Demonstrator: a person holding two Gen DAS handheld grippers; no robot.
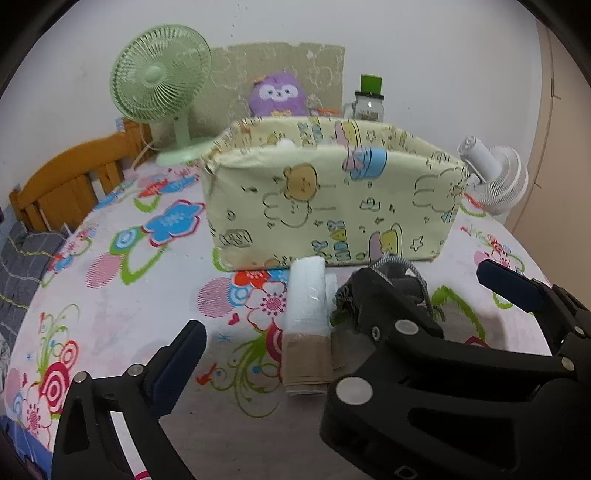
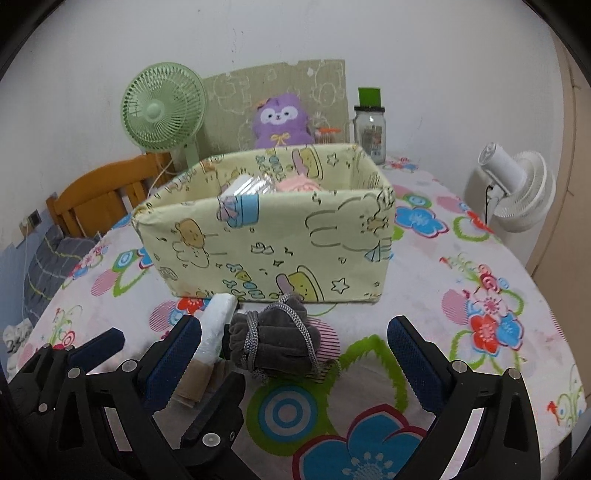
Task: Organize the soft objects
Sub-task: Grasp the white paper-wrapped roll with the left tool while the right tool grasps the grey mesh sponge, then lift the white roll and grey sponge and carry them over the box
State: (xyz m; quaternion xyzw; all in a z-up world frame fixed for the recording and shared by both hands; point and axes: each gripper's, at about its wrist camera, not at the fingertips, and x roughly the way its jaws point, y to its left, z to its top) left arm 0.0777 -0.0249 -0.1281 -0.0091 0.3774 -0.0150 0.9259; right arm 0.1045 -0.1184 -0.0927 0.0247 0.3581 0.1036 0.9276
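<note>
— Floral cloth, pink-white with blue, red and green blooms, spread over the whole table. Plain white wall behind, across the top of both views.

— And along the far edge?

— Green desk fan at upper left, purple plush toy against a pale cardboard sheet at top centre, glass jar with a green lid just right of it, white fan at the right edge. Orange wooden chair back at left, grey quilted fabric below it.

— The soft things?

— Yellow cartoon-print fabric bin in mid-frame, open on top; inside, a clear-wrapped white pack and something pink. In front of the bin on the cloth: a white plastic-wrapped roll with a brown paper band, lying lengthwise toward the camera, and just right of it a grey pouch wound with a grey cord. Roll and pouch close together, seemingly touching.

— Grippers?

— Right gripper spread wide, blue pads on either side of the grey pouch, gripping nothing; left pad right beside the roll, contact unclear. Left gripper also gaping wide in the left wrist view, empty, roll lying between its fingers. Seen from there, right gripper's black body at lower right, covering much of the pouch.
</note>
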